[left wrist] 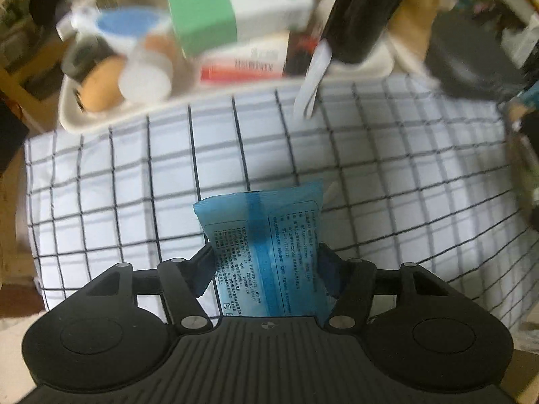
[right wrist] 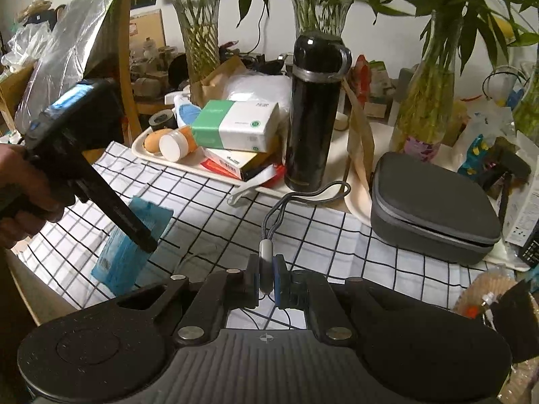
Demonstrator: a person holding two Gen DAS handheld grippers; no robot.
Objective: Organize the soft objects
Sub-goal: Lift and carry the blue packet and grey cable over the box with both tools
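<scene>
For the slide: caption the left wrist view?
Left gripper grips a blue wipes packet above the checked tablecloth, white tray behind.

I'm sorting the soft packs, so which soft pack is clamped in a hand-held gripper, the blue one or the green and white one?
The blue pack, clamped in the left hand-held gripper; the green-and-white tissue pack lies stacked on the tray.

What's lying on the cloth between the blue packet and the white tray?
Nothing: in the left wrist view, only bare checked tablecloth lies between the blue packet, held in the left gripper, and the white tray.
</scene>
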